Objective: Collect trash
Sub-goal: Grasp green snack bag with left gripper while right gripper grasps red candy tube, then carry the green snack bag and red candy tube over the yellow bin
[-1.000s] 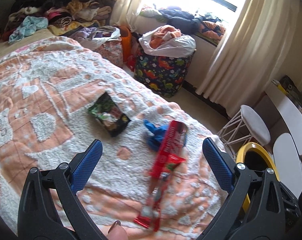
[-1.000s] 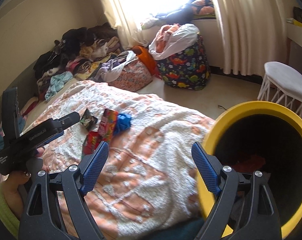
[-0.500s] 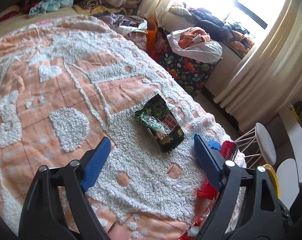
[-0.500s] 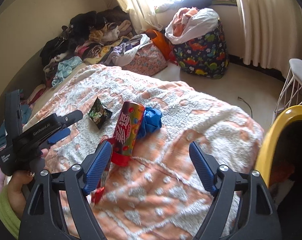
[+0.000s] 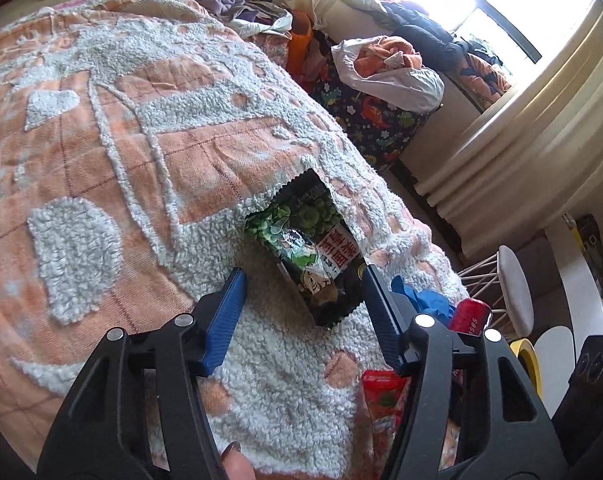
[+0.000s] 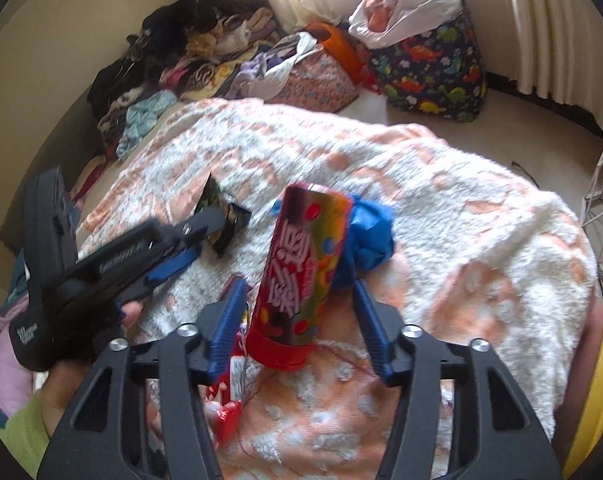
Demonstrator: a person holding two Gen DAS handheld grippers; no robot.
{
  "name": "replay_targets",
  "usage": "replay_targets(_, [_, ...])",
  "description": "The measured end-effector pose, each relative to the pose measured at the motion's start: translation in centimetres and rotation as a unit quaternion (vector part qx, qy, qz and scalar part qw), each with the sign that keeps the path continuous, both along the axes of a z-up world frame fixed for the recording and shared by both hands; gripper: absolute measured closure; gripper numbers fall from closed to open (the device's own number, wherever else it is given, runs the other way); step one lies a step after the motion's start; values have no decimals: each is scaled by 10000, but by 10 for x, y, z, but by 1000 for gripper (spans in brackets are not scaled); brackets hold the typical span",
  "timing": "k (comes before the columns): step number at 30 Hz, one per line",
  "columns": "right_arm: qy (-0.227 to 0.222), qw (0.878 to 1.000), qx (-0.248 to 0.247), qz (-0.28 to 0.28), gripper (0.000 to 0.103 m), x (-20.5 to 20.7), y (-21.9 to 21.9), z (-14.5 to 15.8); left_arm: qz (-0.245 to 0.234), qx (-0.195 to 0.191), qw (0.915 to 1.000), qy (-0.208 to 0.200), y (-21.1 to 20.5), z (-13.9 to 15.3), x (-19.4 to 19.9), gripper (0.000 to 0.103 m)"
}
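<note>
A green and black snack bag (image 5: 313, 246) lies on the orange and white blanket (image 5: 101, 152). My left gripper (image 5: 301, 300) is open, its fingers on either side of the bag's near end. A red candy tube (image 6: 297, 272) lies on the blanket between the open fingers of my right gripper (image 6: 297, 312). A crumpled blue wrapper (image 6: 367, 236) lies against the tube's right side. A flat red wrapper (image 6: 231, 380) lies under the right gripper's left finger. The left gripper also shows in the right wrist view (image 6: 189, 248), by the snack bag (image 6: 221, 220).
A yellow bin rim (image 6: 597, 392) shows at the right edge and in the left wrist view (image 5: 527, 360). A dinosaur-print bag of laundry (image 6: 433, 64) stands on the floor by the curtain. Piles of clothes (image 6: 181, 56) lie beyond the bed. A white wire stool (image 5: 509, 284) stands beside the bin.
My left gripper has swung left from the red tube to the snack bag and closed in on it. My right gripper has turned from the yellow bin to the red tube and come close.
</note>
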State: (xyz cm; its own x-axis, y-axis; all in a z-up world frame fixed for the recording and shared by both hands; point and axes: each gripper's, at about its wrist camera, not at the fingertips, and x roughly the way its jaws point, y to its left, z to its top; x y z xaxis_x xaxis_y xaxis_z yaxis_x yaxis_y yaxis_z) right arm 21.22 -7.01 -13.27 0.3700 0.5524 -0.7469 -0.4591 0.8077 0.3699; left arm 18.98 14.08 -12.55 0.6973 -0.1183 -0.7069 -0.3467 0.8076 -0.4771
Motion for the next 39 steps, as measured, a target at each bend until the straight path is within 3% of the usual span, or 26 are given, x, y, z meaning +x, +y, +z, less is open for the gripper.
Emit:
replay_targets(2, [46, 10000, 21, 56, 67, -2, 1, -4, 12, -57, 10000, 6, 1, -2, 3, 54])
replay_targets(6, [-19, 9999, 155, 50, 68, -12, -9, -2, 34, -127, 9999, 11, 3, -5, 8, 55])
replay_targets(10, [-143, 9996, 243, -17, 68, -24, -25, 5, 48, 66, 9999, 97, -2, -5, 11, 60])
replay_targets(12, [-213, 9994, 250, -58, 68, -29, -33, 9, 57, 140, 9998, 122, -5, -4, 12, 73])
replay_targets(15, [-303, 9991, 264, -136, 68, -35, -45, 14, 61, 99, 9999, 107, -7, -2, 10, 86])
replay_targets(21, [-416, 9979, 362, -336, 68, -45, -69, 24, -159, 261, 9995, -15, -19, 10, 2, 95])
replay_targets(39, [-689, 9917, 618, -893, 69, -54, -134, 47, -918, 585, 9928, -509, -93, 55, -16, 95])
